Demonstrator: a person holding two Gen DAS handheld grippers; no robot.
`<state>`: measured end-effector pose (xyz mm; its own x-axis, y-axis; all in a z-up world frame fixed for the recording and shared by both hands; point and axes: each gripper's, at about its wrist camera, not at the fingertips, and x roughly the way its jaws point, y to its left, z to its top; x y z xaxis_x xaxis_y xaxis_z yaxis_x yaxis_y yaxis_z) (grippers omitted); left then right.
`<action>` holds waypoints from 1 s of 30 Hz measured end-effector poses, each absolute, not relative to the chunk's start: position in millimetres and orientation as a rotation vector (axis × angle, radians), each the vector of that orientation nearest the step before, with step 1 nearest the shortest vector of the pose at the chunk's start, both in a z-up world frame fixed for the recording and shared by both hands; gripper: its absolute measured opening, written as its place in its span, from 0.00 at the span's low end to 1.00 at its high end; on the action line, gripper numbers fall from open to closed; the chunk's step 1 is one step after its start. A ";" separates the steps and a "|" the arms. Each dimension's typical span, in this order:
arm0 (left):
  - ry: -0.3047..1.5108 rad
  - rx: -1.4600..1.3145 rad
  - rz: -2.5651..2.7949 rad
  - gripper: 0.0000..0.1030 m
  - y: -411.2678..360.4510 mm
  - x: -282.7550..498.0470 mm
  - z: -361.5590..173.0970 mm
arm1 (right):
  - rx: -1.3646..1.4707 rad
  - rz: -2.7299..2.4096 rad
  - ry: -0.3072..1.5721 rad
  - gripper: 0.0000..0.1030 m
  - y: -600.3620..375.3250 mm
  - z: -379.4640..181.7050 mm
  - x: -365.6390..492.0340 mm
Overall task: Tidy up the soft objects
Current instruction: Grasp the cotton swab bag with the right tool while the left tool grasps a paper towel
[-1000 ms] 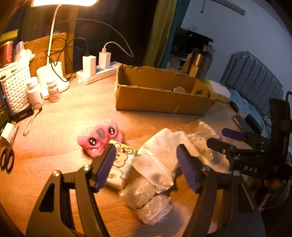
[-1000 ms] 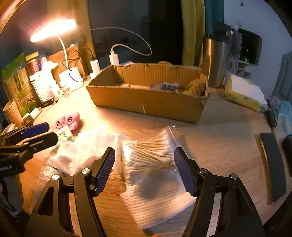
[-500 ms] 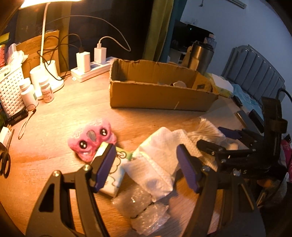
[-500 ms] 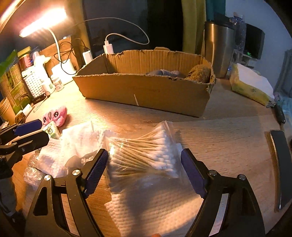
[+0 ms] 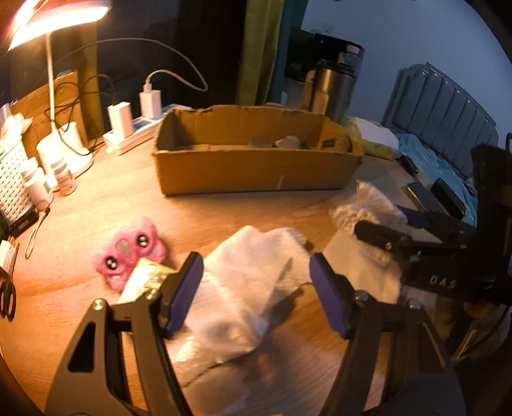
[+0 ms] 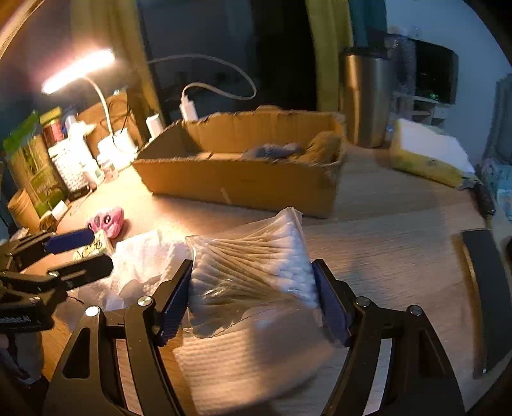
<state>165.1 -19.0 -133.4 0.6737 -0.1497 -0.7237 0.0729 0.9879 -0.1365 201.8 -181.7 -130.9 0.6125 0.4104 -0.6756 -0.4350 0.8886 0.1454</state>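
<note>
A clear bag of cotton swabs [image 6: 252, 265] lies on a white foam sheet [image 6: 256, 358]. My right gripper [image 6: 252, 268] straddles the bag; its jaws are closing and both pads touch the bag's sides. My left gripper [image 5: 255, 265] hangs open over crumpled white plastic wrapping [image 5: 256, 281], holding nothing. A pink plush toy [image 5: 128, 252] and a small tissue pack [image 5: 144, 281] lie to its left. The cardboard box [image 5: 249, 172] stands beyond, with grey and brown soft items inside [image 6: 288, 150]. In the right wrist view the left gripper [image 6: 96, 251] shows at the left edge.
A lit desk lamp [image 5: 57, 19], power strip with chargers [image 5: 128, 128], pill bottles [image 5: 60, 179], a white basket [image 5: 12, 185] and scissors [image 5: 6, 297] crowd the left. A steel tumbler [image 6: 364, 96], yellow tissue pack [image 6: 425, 153] and dark flat objects [image 6: 489, 294] sit on the right.
The right gripper has come forward around the swab bag and its jaws have narrowed onto it. The left gripper has shifted right, from the tissue pack to over the white wrapping.
</note>
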 end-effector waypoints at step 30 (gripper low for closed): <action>0.924 0.133 -0.264 0.67 -161.5 194.6 -172.9 | 0.127 0.372 0.712 0.73 -316.6 -129.4 179.1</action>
